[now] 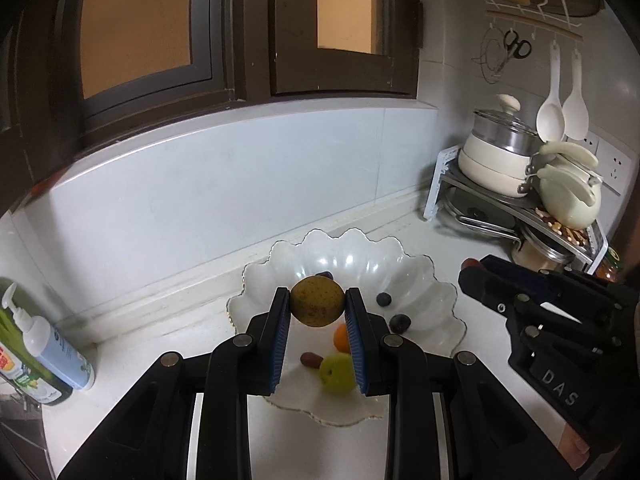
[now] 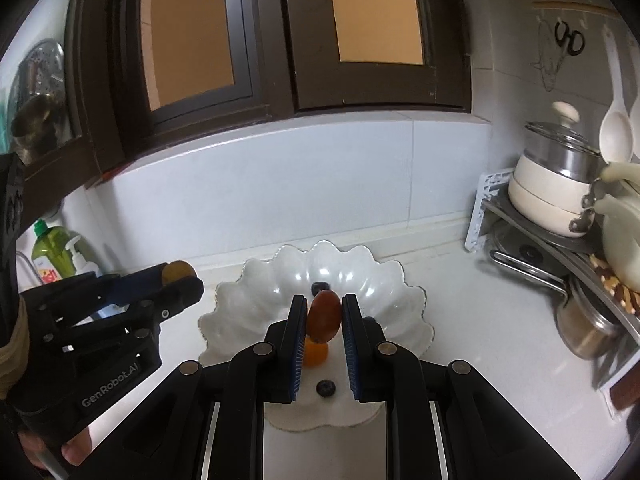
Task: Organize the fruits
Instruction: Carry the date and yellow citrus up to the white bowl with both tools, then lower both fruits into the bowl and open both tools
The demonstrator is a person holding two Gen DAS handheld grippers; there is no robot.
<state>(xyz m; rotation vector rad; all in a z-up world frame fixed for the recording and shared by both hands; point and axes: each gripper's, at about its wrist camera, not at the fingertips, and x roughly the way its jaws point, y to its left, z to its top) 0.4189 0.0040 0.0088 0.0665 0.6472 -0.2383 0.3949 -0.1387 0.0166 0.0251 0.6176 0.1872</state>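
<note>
The left gripper [image 1: 317, 305] is seen clamped on a round, speckled yellow-brown fruit [image 1: 317, 300], which is gripped at both sides by the blue pads and held above a white scalloped bowl [image 1: 432, 280]. The right gripper [image 2: 324, 316] is seen clenched on a small reddish-brown oval fruit [image 2: 324, 315], held upright between its pads over the same bowl.

The bowl is placed on a white countertop [image 1: 168, 340], close to the tiled back wall beneath a dark-framed window [image 1: 240, 32]. Inside the bowl, as recorded from the left wrist view, a green apple [image 1: 337, 372], a small orange fruit [image 1: 341, 337], a reddish date-like fruit [image 1: 311, 359], a dark plum-coloured fruit [image 1: 399, 322] and a blueberry [image 1: 383, 299] are scattered apart on the bowl floor. A further dark berry [image 1: 325, 275] is partly hidden behind the held fruit.

At the left end of the counter, a pump bottle [image 1: 48, 344] is noted just beside a green detergent bottle [image 1: 24, 376]. At the right, a corner rack [image 1: 500, 200] is loaded with stacked pots [image 1: 496, 152], and ladles [image 1: 552, 112] and scissors [image 1: 516, 48] are hung on the wall above it.

A hand [image 2: 76, 452] is partly visible gripping the left tool's handle.
</note>
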